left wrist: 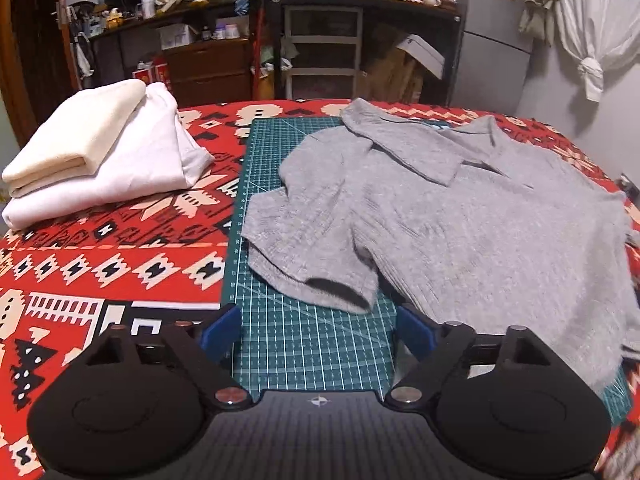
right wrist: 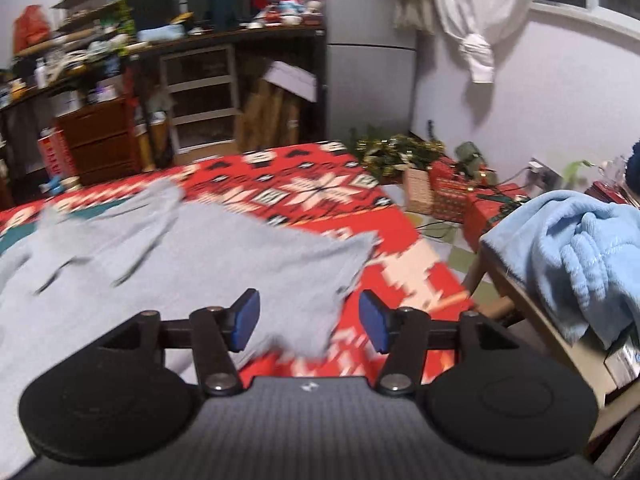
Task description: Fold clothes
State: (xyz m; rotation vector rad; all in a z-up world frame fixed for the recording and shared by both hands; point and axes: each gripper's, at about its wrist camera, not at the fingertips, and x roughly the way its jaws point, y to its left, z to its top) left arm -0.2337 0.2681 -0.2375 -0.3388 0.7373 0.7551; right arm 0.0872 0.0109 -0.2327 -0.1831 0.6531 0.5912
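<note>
Far ahead-left of the left hand-held gripper (left wrist: pixel 316 334) sits a folded white stack (left wrist: pixel 96 156); a careless sweep could topple it. This hand-held gripper is wide open and empty, with the grey sweater (left wrist: pixel 440 216) spread on the desk (left wrist: pixel 100 272) just ahead, its sleeve cuff nearest. The right hand-held gripper (right wrist: pixel 309 326), also open and empty, hovers at the sweater's right sleeve (right wrist: pixel 320 272); pinching one layer could bunch the knit.
</note>
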